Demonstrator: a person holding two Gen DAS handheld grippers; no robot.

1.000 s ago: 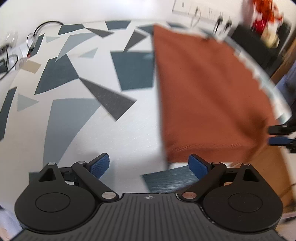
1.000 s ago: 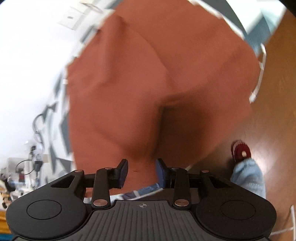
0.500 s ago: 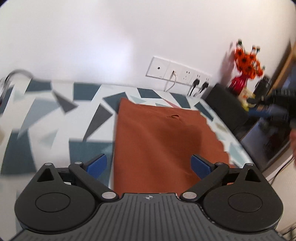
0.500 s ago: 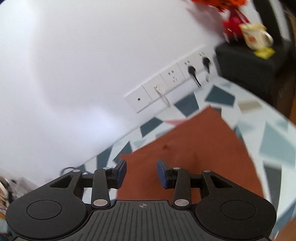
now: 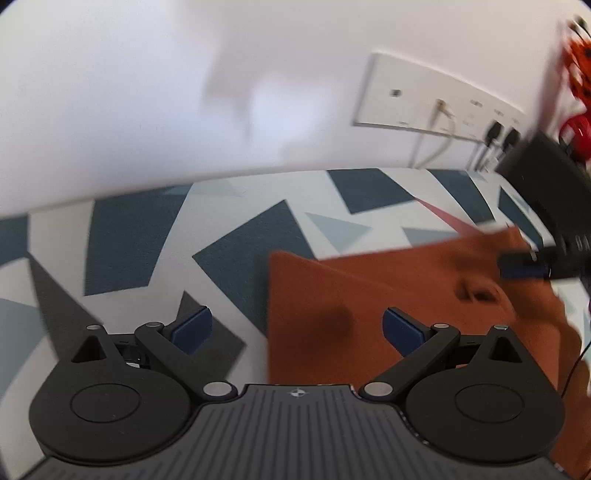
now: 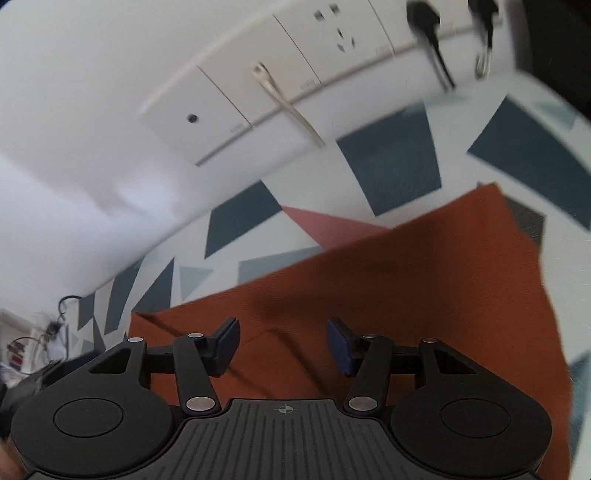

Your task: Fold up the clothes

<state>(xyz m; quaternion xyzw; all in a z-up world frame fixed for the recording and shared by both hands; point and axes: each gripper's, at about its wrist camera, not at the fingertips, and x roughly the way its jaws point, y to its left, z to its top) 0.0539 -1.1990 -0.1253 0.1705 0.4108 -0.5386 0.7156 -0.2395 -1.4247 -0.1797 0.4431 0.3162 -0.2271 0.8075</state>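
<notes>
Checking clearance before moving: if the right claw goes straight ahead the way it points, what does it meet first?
Probably the rust-orange cloth lying on the patterned tabletop; the open right claw points low across it. Depth is unclear.

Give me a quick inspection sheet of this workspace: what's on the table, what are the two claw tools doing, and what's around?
Surface: table cover white with blue-grey geometric patches.
Job's things: rust-orange cloth lying flat on the table, one raised crease across it.
Clutter: black box at the far right end.
Grippers: left gripper open, empty, over the cloth's left edge; right gripper open, empty, over the cloth.
Cables: white cable and black plugs in the wall sockets.
Surroundings: white wall; red vase with orange flowers, blurred.
</notes>
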